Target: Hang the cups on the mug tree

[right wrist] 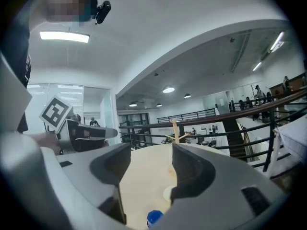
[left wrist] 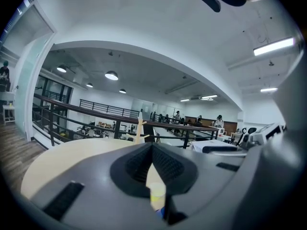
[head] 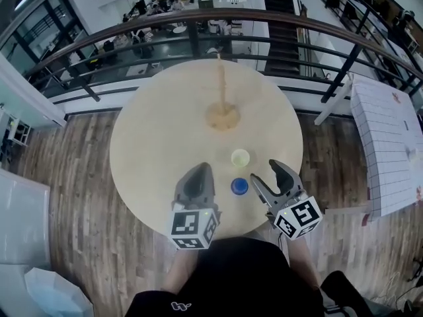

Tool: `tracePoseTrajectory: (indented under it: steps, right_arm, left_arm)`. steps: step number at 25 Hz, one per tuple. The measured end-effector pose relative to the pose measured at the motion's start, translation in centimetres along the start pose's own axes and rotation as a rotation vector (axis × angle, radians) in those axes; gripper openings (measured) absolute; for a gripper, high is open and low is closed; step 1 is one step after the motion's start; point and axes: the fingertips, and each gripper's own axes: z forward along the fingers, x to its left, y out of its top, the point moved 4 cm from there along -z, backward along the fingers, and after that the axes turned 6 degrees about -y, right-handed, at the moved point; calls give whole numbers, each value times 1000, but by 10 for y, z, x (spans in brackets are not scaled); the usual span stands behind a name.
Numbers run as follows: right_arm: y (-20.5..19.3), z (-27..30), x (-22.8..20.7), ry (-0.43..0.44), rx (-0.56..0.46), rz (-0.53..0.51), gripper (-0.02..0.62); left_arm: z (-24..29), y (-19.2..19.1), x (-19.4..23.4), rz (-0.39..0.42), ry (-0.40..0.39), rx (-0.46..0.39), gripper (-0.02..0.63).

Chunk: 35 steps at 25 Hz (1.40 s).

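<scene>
The blue cup (head: 239,186) sits toward the near edge of the table (head: 149,144), with the yellow cup (head: 240,158) just beyond it and the mug tree (head: 222,91) upright, well farther off. Blue lies between my grippers, just left of my right gripper (head: 263,170), whose jaws are spread and empty, so I judge that hand nearer. My left gripper (head: 200,172) is pressed together on nothing
</scene>
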Motion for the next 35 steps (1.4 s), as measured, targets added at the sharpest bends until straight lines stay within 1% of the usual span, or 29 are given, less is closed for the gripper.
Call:
tracePoseTrajectory:
  steps: [2,4,6,11,15,17,20,23,25,27,30,32,33,35]
  right_arm:
    - [5,1,0,33,-56,2,295]
    - [12,0,3,48,-125,-8,299]
    - [15,1,3,55,-154,-12,299]
    - [8,4,2,72,-133,-21,299]
    - [-16,8,-1,113,-54,-48,311]
    - [-41,14,-2,134,18,-87,313]
    - [-94,24,-1,161,172,-136,313]
    - [-150,33,-2,185,366,-189,313]
    - [-178,42,-6,186,511,-222,313]
    - [-194,50,-9,204,641,-219,313]
    - [-205,62,-7,277,800,-238,313]
    - [-213,69,-4,329,912,-289,313]
    - [-219,72,-4,342,971,-319,311]
    - [-234,74,-6,339,1094,-374,311]
  left_arm:
    - [4,-2,0,-2,1,4,0]
    - [5,-4,2,-6,4,7,0]
    - [5,-6,5,-12,12,11,0]
    - [2,-7,8,-20,33,14,0]
    - [1,-8,8,-22,47,19,0]
    - [0,-9,8,-20,51,25,0]
    - [-5,-10,8,-9,55,39,0]
    - [-9,-18,7,-13,62,56,0]
    - [-11,-22,8,-14,69,63,0]
    - [-13,-24,9,-17,75,65,0]
    - [-16,-24,11,-23,82,65,0]
    - [-16,-24,12,-26,85,64,0]
    - [-15,-24,12,-27,85,63,0]
    - [-15,-24,13,-29,85,59,0]
